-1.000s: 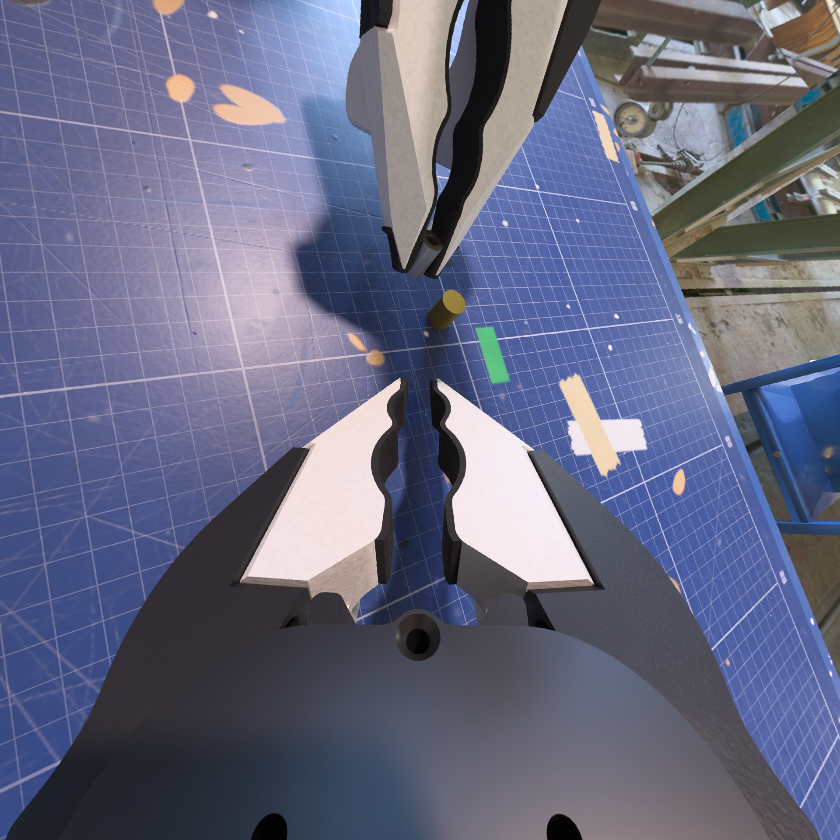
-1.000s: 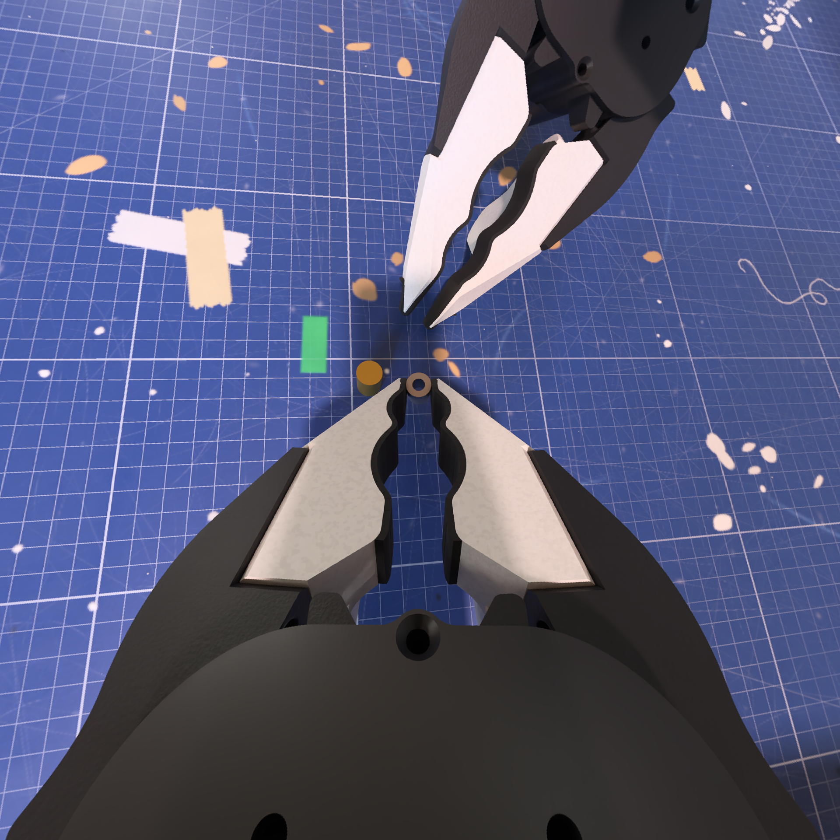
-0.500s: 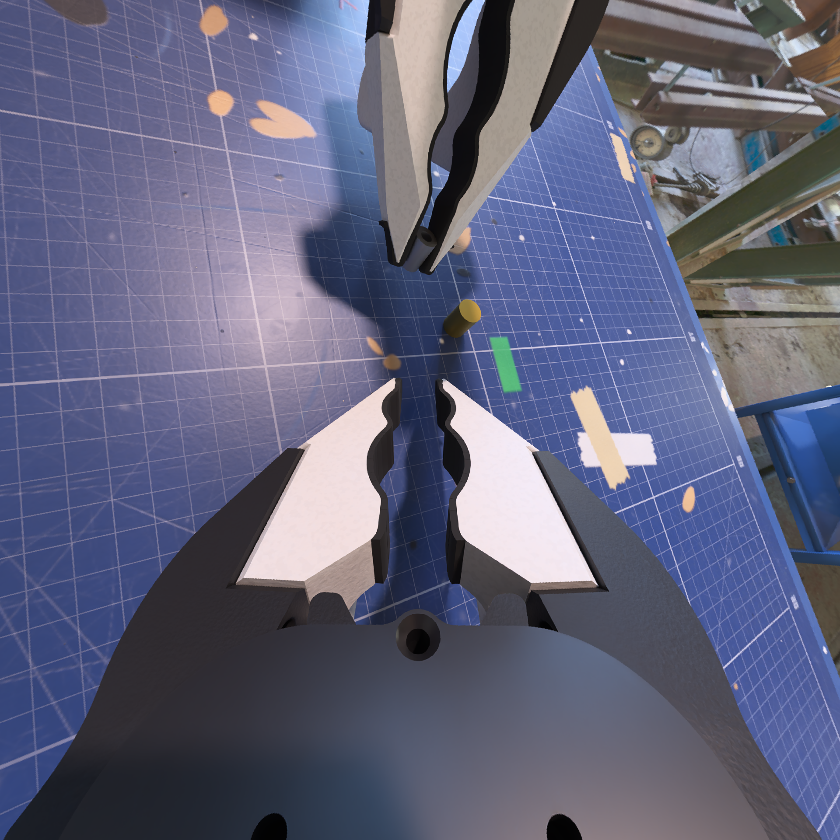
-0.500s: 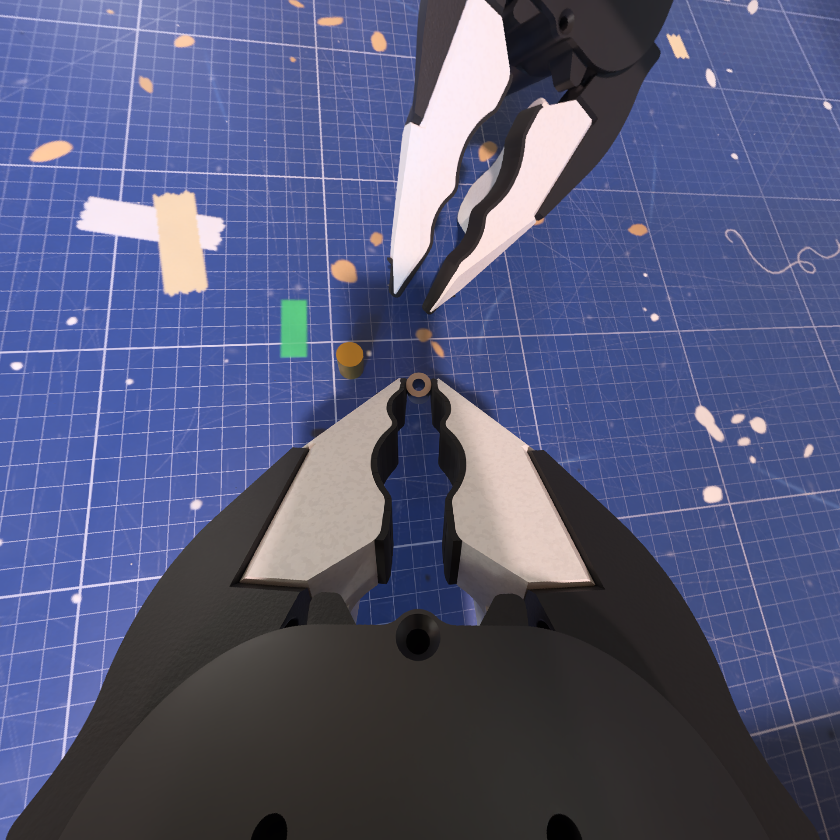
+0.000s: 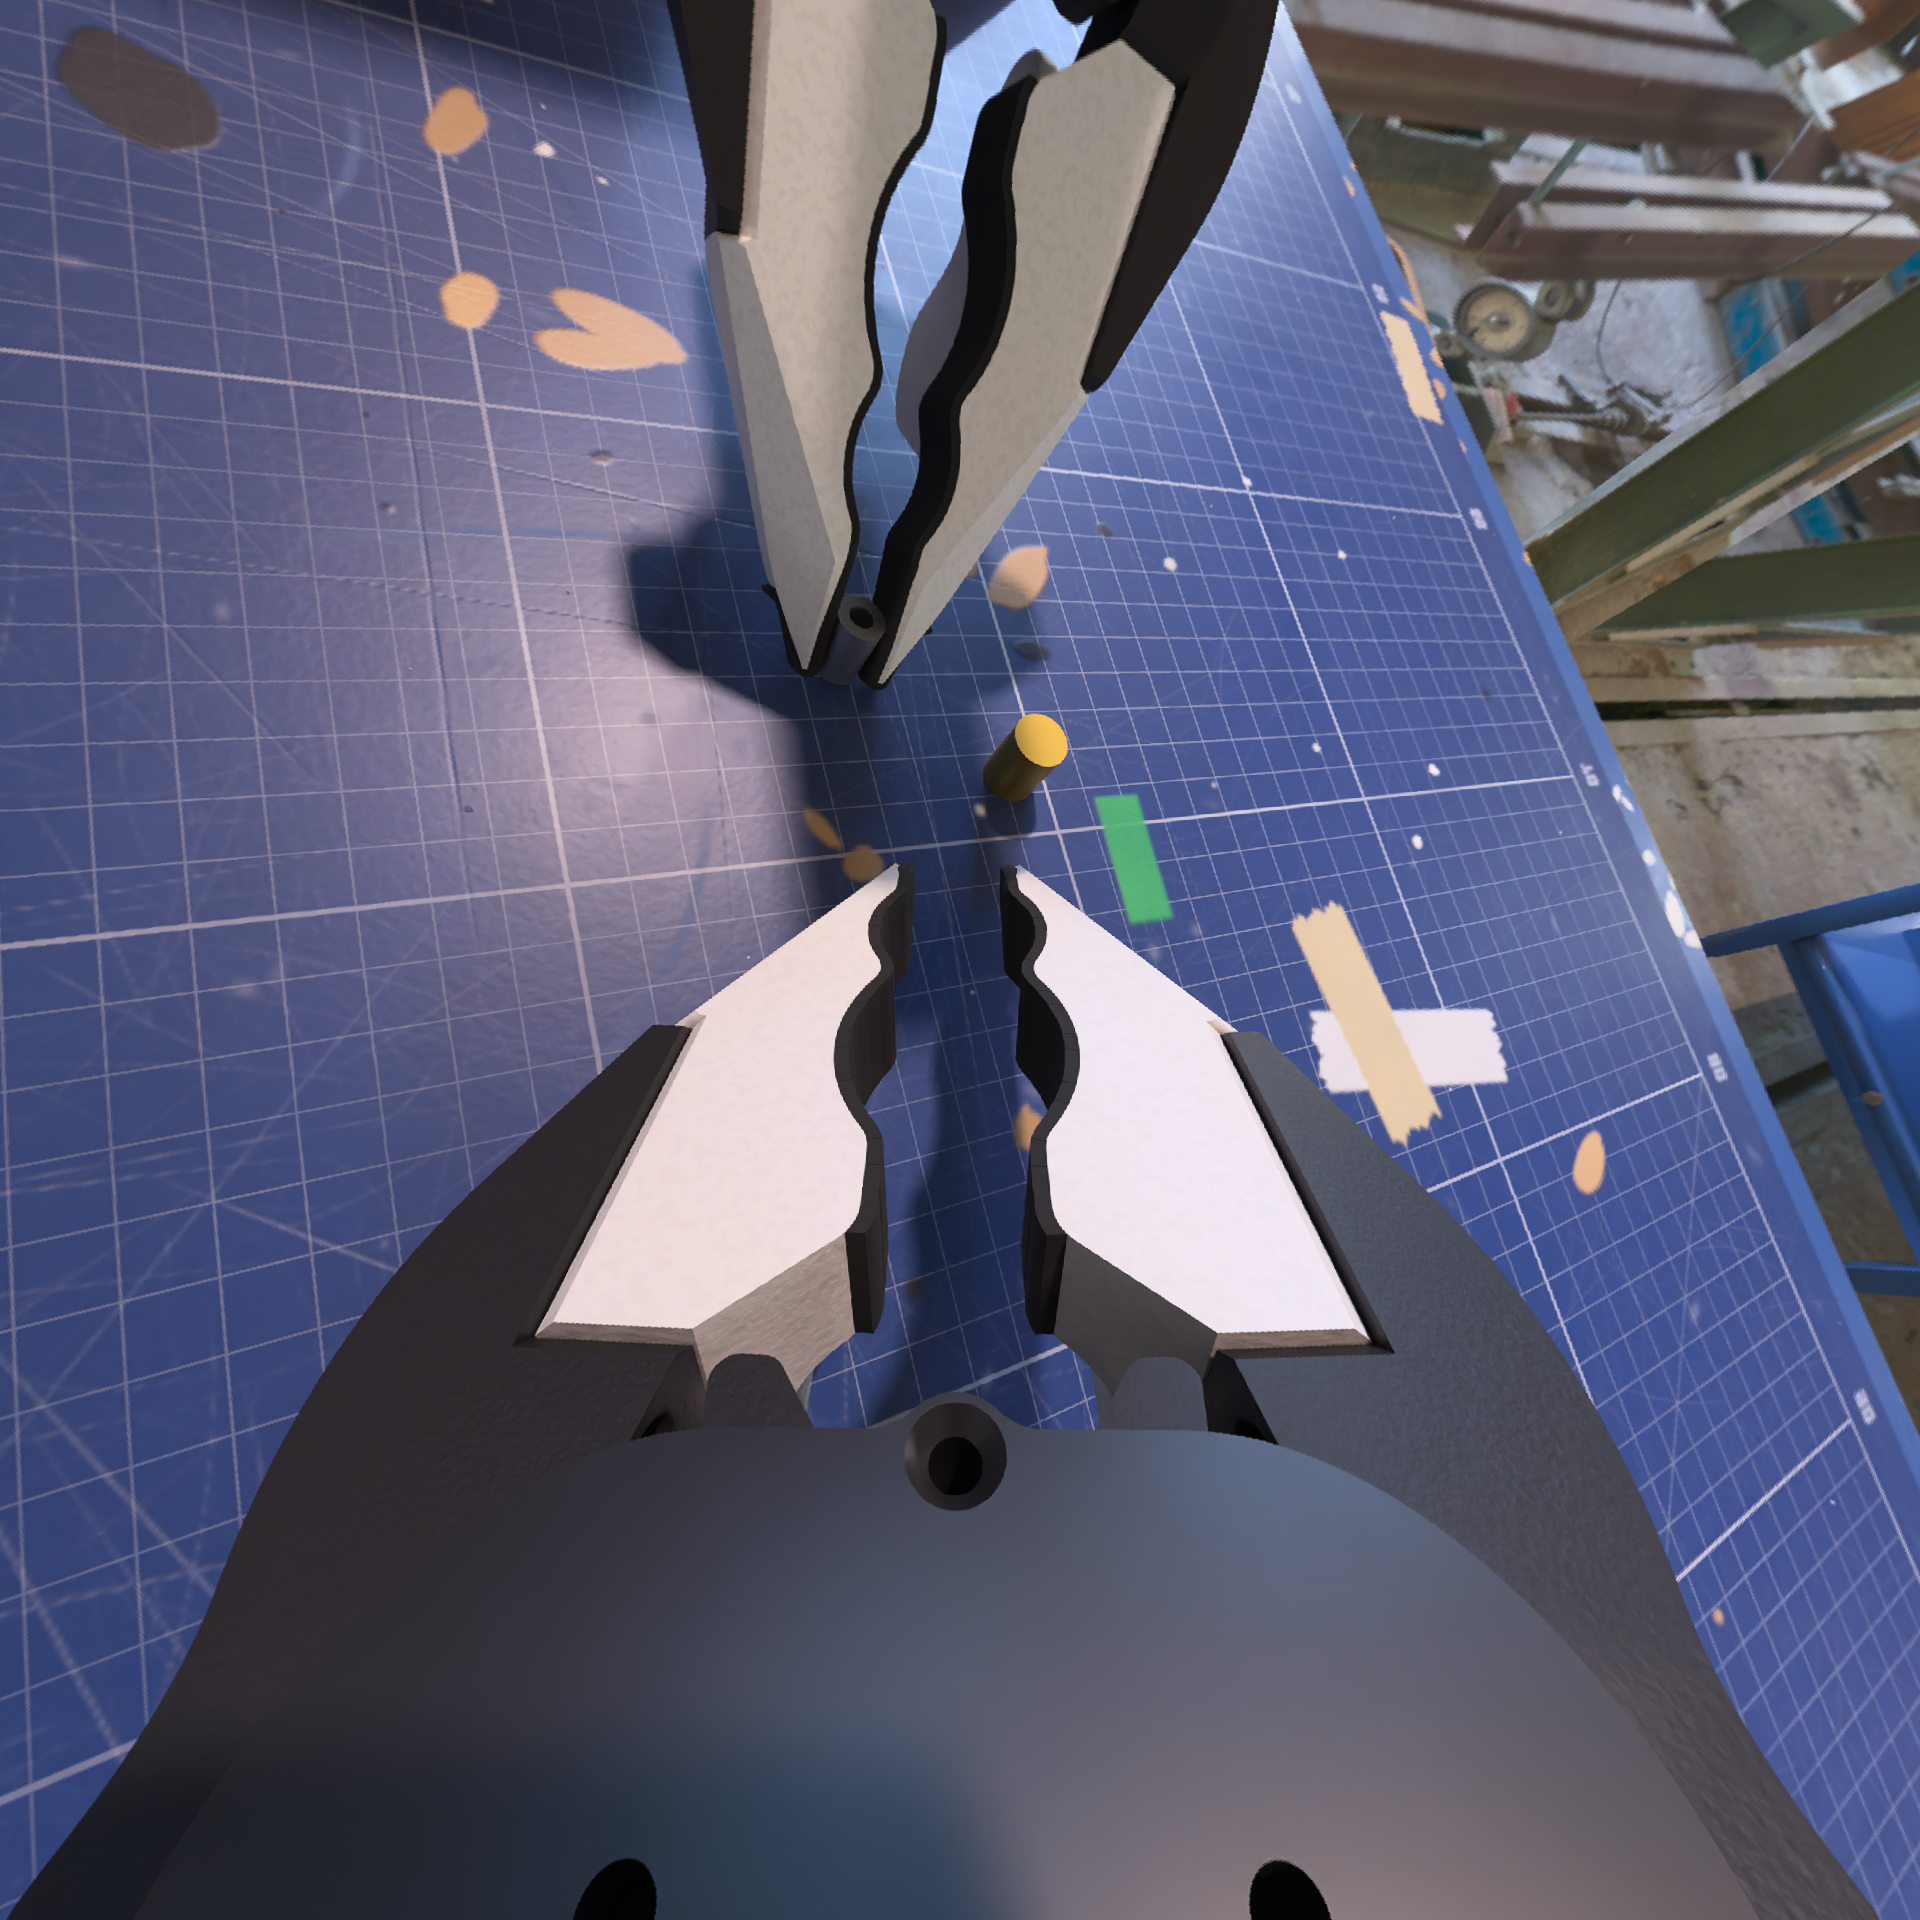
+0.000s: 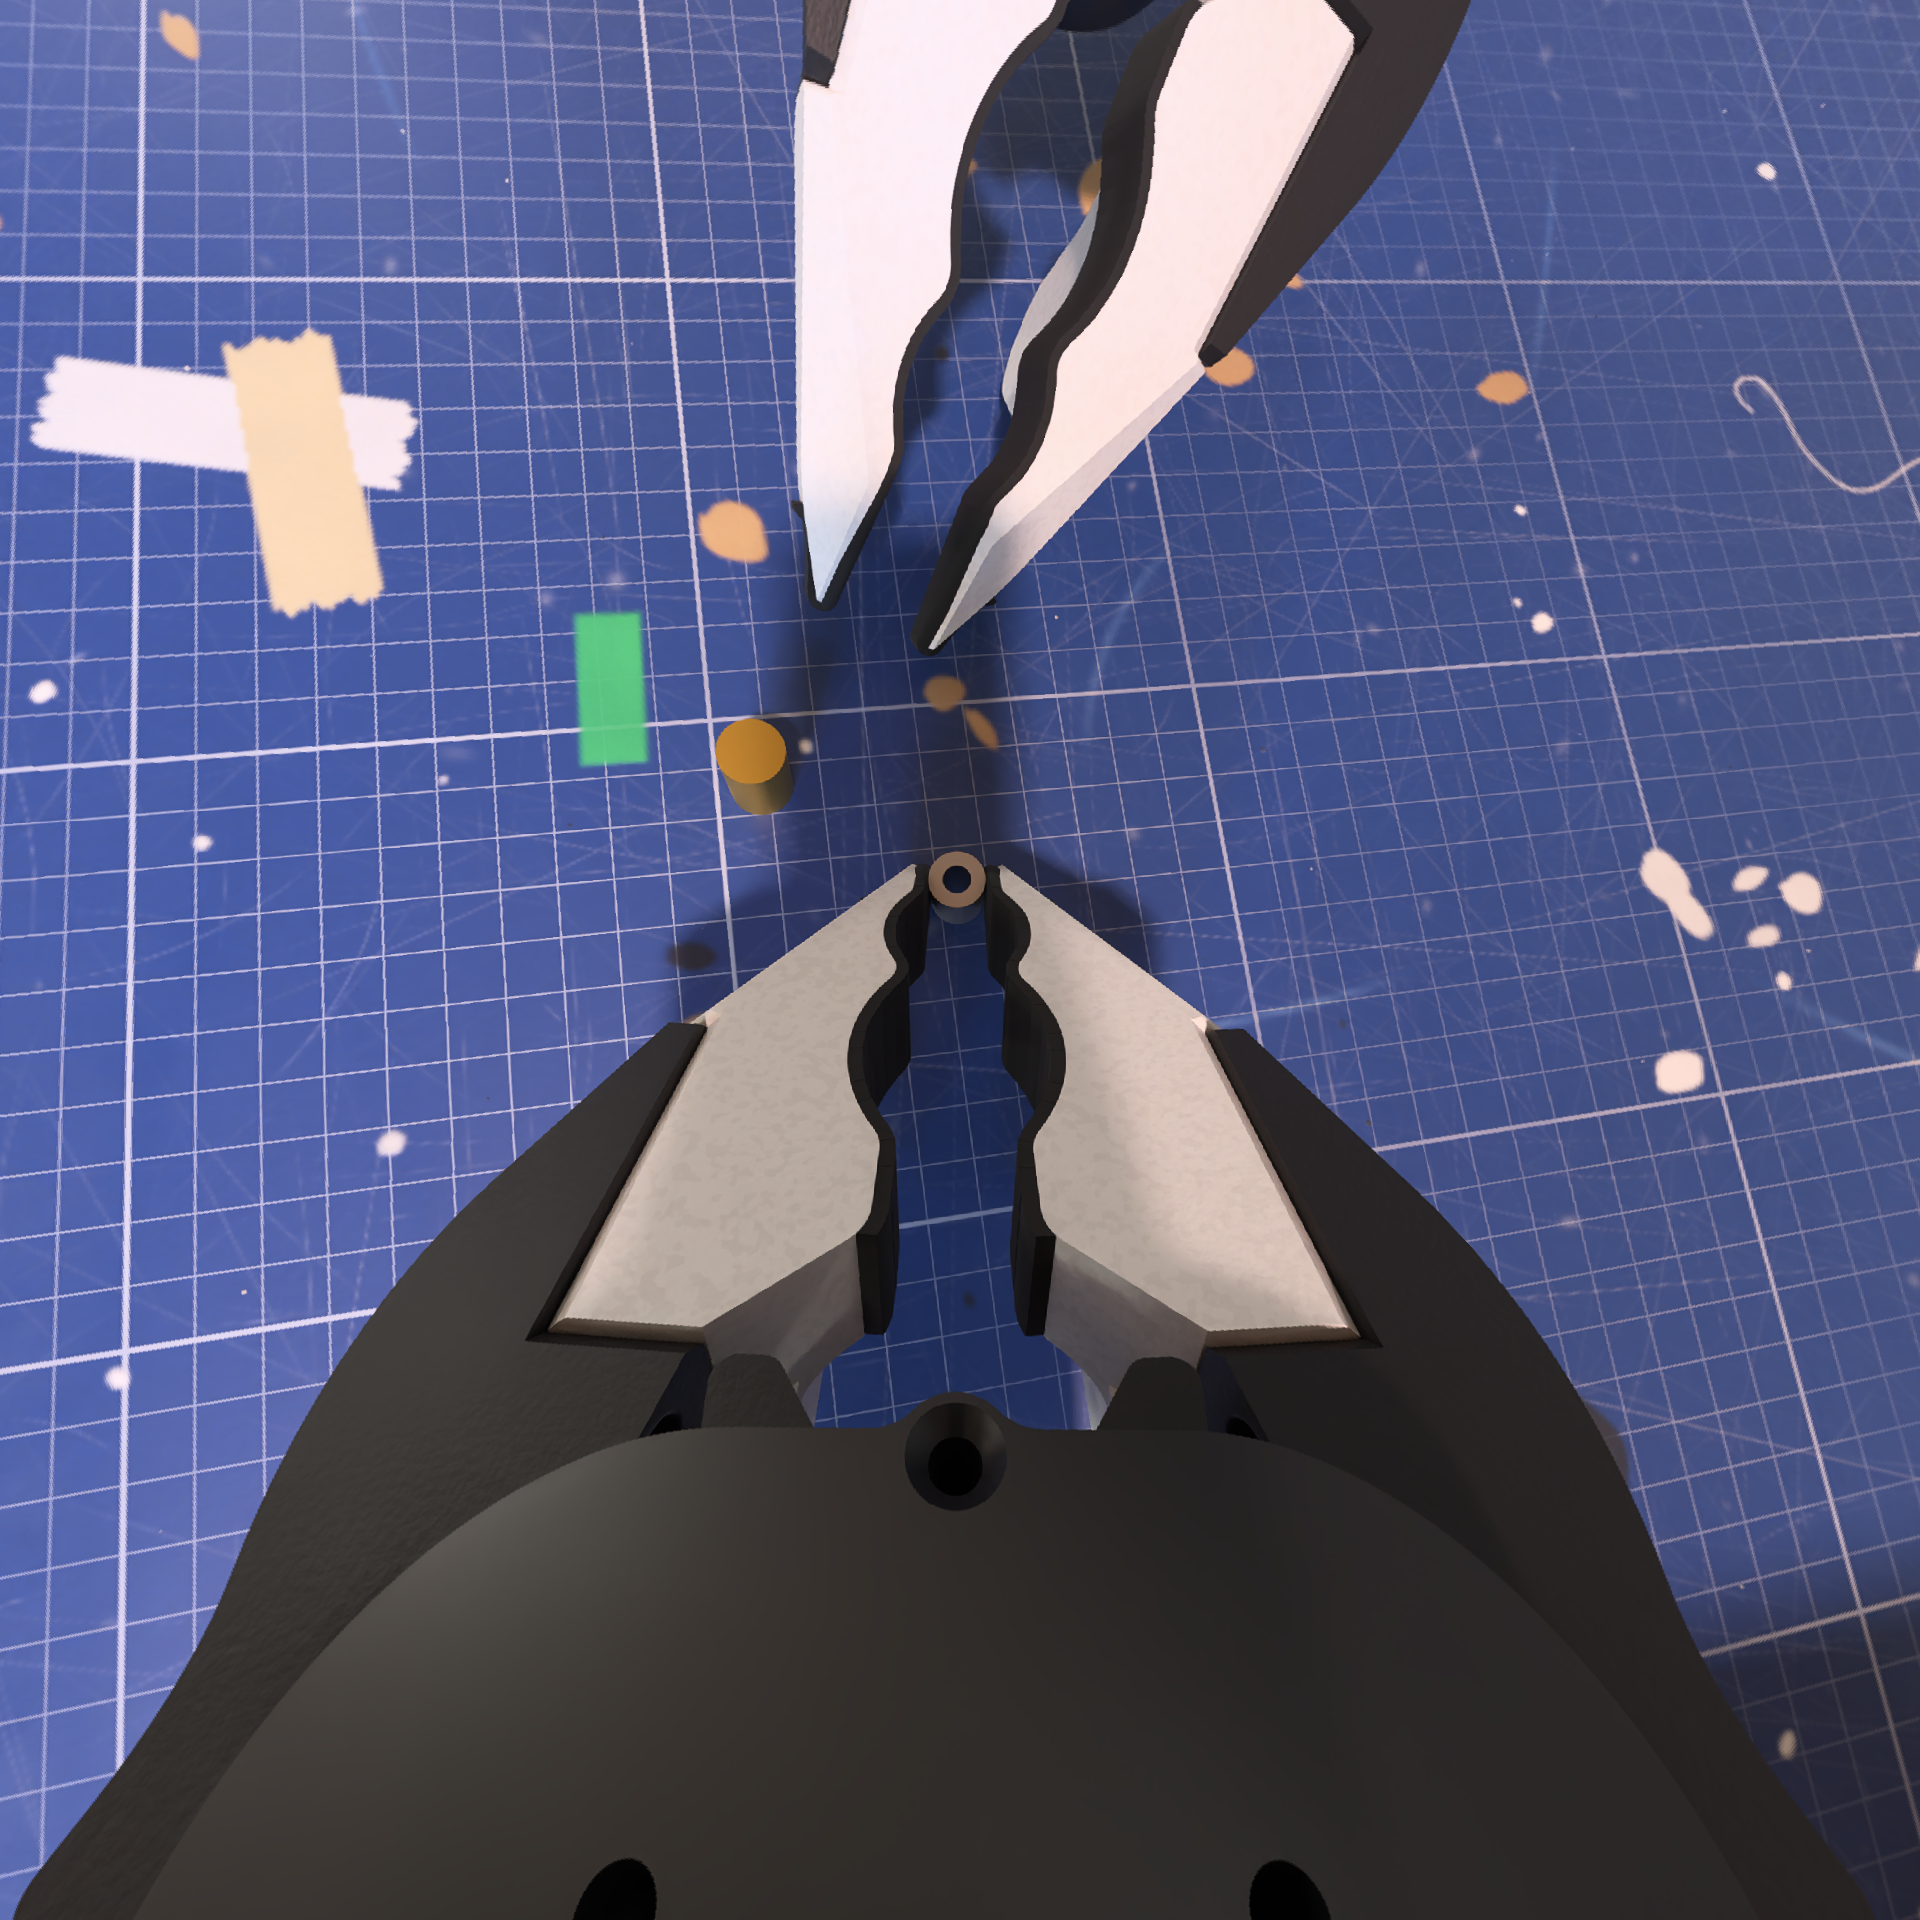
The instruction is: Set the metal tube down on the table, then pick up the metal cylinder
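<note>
Metal tube [image 6: 955,879] sits pinched at the very tips of my right gripper [image 6: 956,883], upright with its open bore facing the camera; from the left wrist view it shows as a short dark sleeve [image 5: 858,627] between those same tips, low over the blue table [image 5: 312,727], though I cannot tell whether it touches. I judge it light, stiff and slick, so with so little of it caught it could twist or roll once freed; I would lower it to the mat before easing off. My left gripper [image 5: 954,883] holds nothing, its fingers parted by a narrow gap. The metal cylinder [image 5: 1024,758], a brass-coloured stub standing on end, is just far-right of my left tips and, seen from the right wrist, near-left of the tube [image 6: 752,764]. It looks small, hard and smooth, heavier than the tube for its size; I would take it across its round sides, mid-height. The two grippers point tip to tip, close together, so crowding is the main risk. A green strip [image 5: 1134,858] and crossed tape [image 5: 1382,1044] lie flat to the right, no obstacle.
</note>
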`<state>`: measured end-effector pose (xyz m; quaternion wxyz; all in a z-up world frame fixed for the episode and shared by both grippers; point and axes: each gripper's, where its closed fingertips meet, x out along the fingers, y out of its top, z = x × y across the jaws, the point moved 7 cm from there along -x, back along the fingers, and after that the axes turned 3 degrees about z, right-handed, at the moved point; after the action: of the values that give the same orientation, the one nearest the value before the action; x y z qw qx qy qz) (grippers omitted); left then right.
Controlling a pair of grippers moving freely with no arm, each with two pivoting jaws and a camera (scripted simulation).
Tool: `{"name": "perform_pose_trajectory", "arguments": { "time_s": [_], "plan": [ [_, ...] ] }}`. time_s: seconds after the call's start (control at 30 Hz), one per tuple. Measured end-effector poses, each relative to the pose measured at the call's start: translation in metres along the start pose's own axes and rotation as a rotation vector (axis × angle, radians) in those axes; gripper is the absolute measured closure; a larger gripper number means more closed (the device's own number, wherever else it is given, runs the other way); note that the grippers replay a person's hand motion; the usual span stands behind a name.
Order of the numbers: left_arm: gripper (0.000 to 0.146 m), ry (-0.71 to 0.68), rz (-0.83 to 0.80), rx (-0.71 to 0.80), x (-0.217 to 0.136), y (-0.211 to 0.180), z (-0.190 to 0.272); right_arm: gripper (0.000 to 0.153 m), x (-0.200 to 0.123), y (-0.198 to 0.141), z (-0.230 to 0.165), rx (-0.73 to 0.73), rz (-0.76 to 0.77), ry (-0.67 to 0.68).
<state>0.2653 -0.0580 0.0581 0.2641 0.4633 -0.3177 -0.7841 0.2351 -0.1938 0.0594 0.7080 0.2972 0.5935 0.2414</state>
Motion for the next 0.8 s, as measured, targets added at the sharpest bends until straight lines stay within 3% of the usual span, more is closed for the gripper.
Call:
{"name": "perform_pose_trajectory", "arguments": {
  "time_s": [0.47,0.53,0.8],
  "plan": [
    [0.139,0.005,-0.020,0.006,0.0044,0.0002,0.0026,0.143,0.0001,0.0004,-0.0007,-0.037,0.002,0.001],
    [0.146,-0.004,-0.020,0.004,0.0039,-0.0002,0.0028,0.143,0.0002,0.0006,-0.0010,-0.033,0.001,0.006],
    [0.146,0.003,-0.030,0.006,0.0025,-0.0016,0.0019,0.143,0.0004,0.0017,-0.0028,-0.049,-0.008,-0.001]
  ]
}}
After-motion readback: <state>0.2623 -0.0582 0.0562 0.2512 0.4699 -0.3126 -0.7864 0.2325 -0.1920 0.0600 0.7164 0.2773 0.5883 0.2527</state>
